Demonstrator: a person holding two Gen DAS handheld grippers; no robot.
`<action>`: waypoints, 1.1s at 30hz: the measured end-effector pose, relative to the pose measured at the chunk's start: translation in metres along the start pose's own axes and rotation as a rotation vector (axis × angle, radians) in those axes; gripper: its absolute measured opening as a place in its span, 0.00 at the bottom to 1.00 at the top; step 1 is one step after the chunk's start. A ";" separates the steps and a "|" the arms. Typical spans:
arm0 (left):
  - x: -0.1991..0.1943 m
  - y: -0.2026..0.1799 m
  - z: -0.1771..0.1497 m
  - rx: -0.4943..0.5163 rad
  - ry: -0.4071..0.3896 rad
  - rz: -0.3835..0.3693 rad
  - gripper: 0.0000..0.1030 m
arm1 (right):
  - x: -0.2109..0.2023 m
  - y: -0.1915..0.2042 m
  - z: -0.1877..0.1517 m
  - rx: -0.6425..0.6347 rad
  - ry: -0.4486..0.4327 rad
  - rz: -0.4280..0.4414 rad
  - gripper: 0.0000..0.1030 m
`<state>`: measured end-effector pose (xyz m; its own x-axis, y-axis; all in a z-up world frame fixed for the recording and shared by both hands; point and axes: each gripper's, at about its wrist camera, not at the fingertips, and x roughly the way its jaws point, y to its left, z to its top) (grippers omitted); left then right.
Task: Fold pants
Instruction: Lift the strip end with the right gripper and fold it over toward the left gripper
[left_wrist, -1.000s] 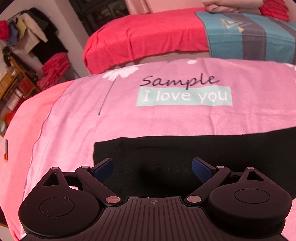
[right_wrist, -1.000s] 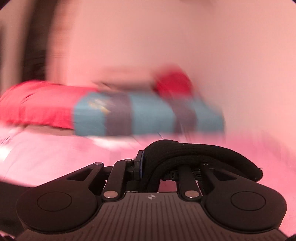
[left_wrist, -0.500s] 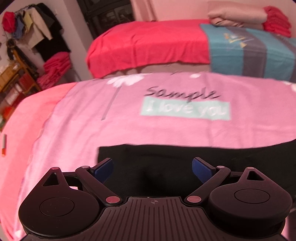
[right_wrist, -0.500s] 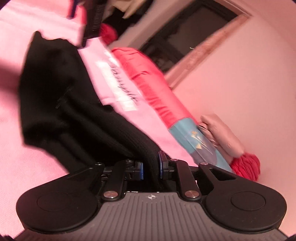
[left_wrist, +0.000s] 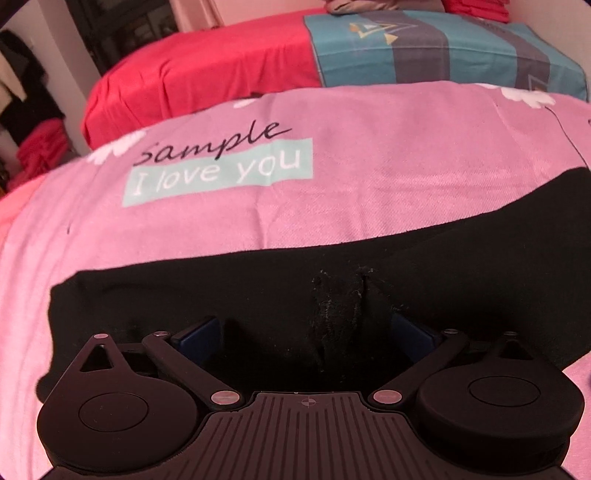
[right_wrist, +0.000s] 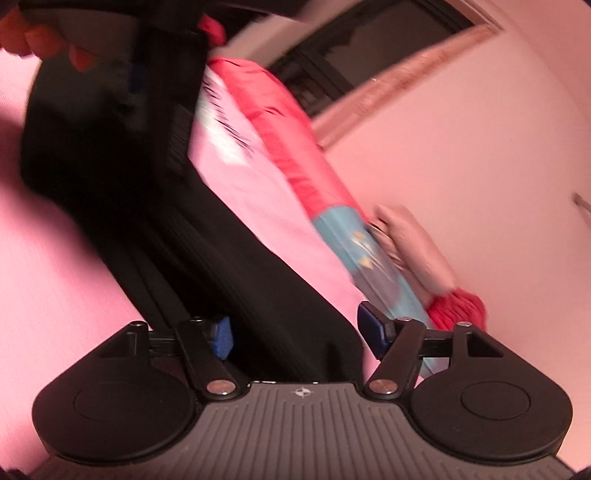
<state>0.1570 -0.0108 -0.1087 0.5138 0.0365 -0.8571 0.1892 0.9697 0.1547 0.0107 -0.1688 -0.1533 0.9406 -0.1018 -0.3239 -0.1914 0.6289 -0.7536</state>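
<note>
**Both grippers spread wide over the black pants on the pink bed**

Your left gripper (left_wrist: 306, 336) has its blue pads far apart, hanging low over the black pants (left_wrist: 258, 295). The pants lie flat across the pink bedsheet (left_wrist: 369, 166), running from a squared end at your left toward the right edge of the view, where the cloth widens. A small rumpled ridge of fabric sits between the pads; whether either pad touches the cloth, you cannot tell from this view.

Your right gripper (right_wrist: 299, 336) is also spread, with a band of the pants (right_wrist: 229, 236) passing between its blue pads and on under the gripper body. The fabric lies against or near the left pad and stands apart from the right one; nothing is clamped. That view is tilted and blurred.

Beyond the pants, the sheet shows the print "Sample I love you" (left_wrist: 218, 166). Behind it lies a red cover (left_wrist: 203, 70) joined to a teal and grey striped cloth (left_wrist: 443, 48).
</note>
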 end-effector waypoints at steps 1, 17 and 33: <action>0.001 0.001 0.000 -0.008 0.006 -0.004 1.00 | -0.003 -0.008 -0.010 0.026 0.017 -0.025 0.79; 0.005 -0.005 -0.001 -0.020 0.017 -0.028 1.00 | 0.039 -0.079 -0.041 0.402 0.201 -0.088 0.81; 0.004 0.010 0.007 -0.016 0.045 -0.139 1.00 | -0.045 -0.099 -0.029 0.434 0.112 0.143 0.90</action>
<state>0.1669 -0.0033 -0.1067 0.4452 -0.0878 -0.8911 0.2423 0.9699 0.0255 -0.0206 -0.2486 -0.0802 0.8728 -0.0577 -0.4846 -0.1598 0.9045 -0.3954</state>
